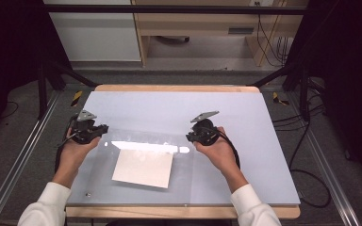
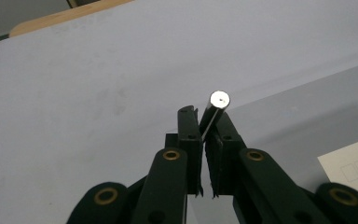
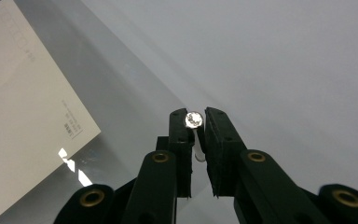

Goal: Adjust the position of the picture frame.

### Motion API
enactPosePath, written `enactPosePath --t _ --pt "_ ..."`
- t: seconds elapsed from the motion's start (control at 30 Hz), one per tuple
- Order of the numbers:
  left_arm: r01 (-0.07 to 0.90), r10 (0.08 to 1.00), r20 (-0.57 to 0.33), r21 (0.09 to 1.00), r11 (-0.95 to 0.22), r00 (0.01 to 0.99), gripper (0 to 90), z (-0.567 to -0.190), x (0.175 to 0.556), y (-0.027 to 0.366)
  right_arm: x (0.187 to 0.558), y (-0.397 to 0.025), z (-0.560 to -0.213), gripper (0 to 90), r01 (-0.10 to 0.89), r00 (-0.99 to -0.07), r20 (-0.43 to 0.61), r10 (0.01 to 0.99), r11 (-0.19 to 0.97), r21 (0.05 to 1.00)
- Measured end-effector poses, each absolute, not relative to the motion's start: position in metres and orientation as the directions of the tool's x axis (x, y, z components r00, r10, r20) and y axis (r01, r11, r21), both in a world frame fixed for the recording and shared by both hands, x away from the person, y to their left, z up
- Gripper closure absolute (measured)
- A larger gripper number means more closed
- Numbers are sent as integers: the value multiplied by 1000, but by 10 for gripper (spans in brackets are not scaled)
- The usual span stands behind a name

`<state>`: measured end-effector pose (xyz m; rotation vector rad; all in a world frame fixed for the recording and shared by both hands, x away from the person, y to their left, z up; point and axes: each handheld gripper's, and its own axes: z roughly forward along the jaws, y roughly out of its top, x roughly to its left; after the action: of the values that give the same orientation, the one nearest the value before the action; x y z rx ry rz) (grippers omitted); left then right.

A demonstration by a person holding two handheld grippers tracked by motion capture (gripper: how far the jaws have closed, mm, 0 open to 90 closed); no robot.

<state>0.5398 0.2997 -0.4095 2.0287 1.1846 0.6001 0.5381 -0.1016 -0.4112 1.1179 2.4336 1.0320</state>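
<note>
Left tongs: at roughly 9 o'clock on the bench in the high view, held in the person's left hand, tips pointing toward 3 o'clock. In the left gripper view the two black jaws are pressed onto a short dark cylindrical piece with a flat silver end face; it stands tilted between the jaw tips, silver face toward the camera.

Bench: pale grey-blue top with a light wooden edge showing at 12 o'clock and 6 o'clock.

Sheet: clear, glossy plastic sheet lies flat on the bench, centre to 6 o'clock, with a bright glare strip across it. Its edge passes just beside the left tongs' tips in the left gripper view.

Card: cream rectangular paper card with small printed marks lies flat, slightly rotated, at about 6 o'clock, between the two hands and nearer the person. It shows at 4 o'clock in the left gripper view and at 9 o'clock in the right gripper view. Whether it lies over or under the clear sheet: cannot tell.

Right tongs: at roughly 3 o'clock of the card in the high view, held in the person's right hand, tips pointing toward 9 o'clock. In the right gripper view the jaws pinch a thin pale stem topped by a small round shiny silver end.

Separation: the two tongs are well apart, tips facing one another across the glare strip.
</note>
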Motion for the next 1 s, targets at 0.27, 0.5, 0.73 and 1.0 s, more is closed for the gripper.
enactPosePath --t 0.27,0.5,0.73,1.0 --pt "553 866 26 760 -342 499 840 -407 543 265 537 -141 -406 807 595 -626 83 775 406 694" --pt "544 852 26 759 -356 522 840 -405 549 229 542 -176 -405 808 623 -590 94 802 378 685" --pt "543 841 16 756 -364 541 840 -411 553 207 547 -195 -405 808 642 -559 88 824 364 674" --pt "543 838 20 752 -372 546 838 -412 553 200 550 -203 -408 808 650 -547 91 832 354 672"
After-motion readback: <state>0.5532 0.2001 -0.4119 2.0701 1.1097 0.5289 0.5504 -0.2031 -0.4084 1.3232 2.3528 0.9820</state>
